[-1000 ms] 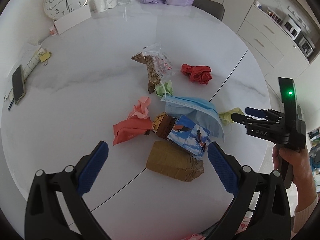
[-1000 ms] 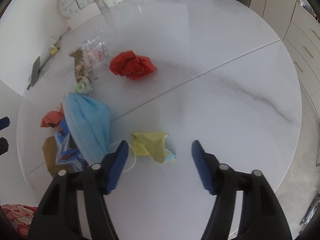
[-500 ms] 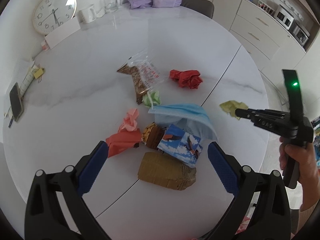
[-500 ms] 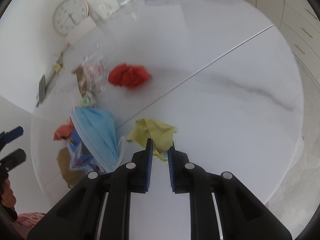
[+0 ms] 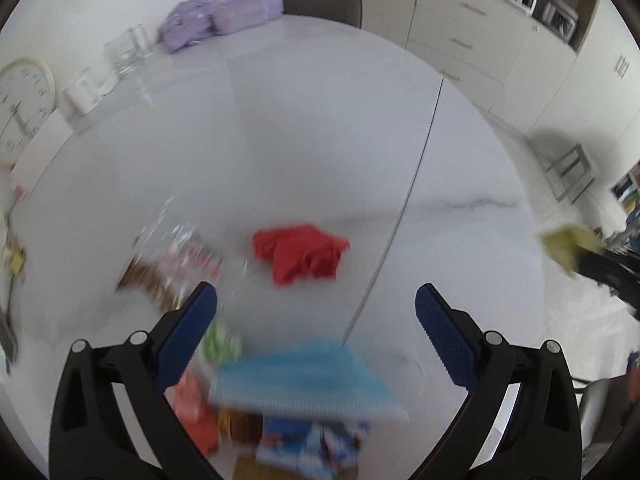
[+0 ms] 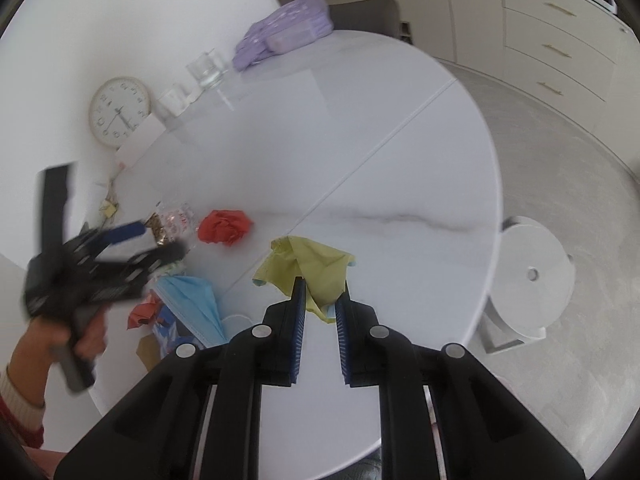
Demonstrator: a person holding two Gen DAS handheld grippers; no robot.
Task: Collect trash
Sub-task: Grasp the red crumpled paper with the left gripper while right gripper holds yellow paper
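My right gripper (image 6: 320, 292) is shut on a yellow-green crumpled paper (image 6: 308, 268) and holds it above the white round table (image 6: 400, 184). It also shows in the left wrist view (image 5: 568, 244) at the far right. My left gripper (image 5: 316, 300) is open and empty, above the trash pile. Ahead of it lies a red crumpled paper (image 5: 304, 254). A blue face mask (image 5: 304, 384) is under it, with a clear snack bag (image 5: 172, 264) to the left. The left gripper (image 6: 156, 244) appears blurred in the right wrist view.
A purple bag (image 5: 220, 12), a glass (image 5: 130, 50), a white mug (image 5: 82, 94) and a clock (image 5: 20, 108) stand at the table's far side. A white round stool (image 6: 532, 276) stands on the floor to the right. Cabinets (image 5: 480, 36) line the back wall.
My right gripper has lifted the yellow-green paper up and back off the table. My left gripper has swung forward and right over the pile, toward the red paper.
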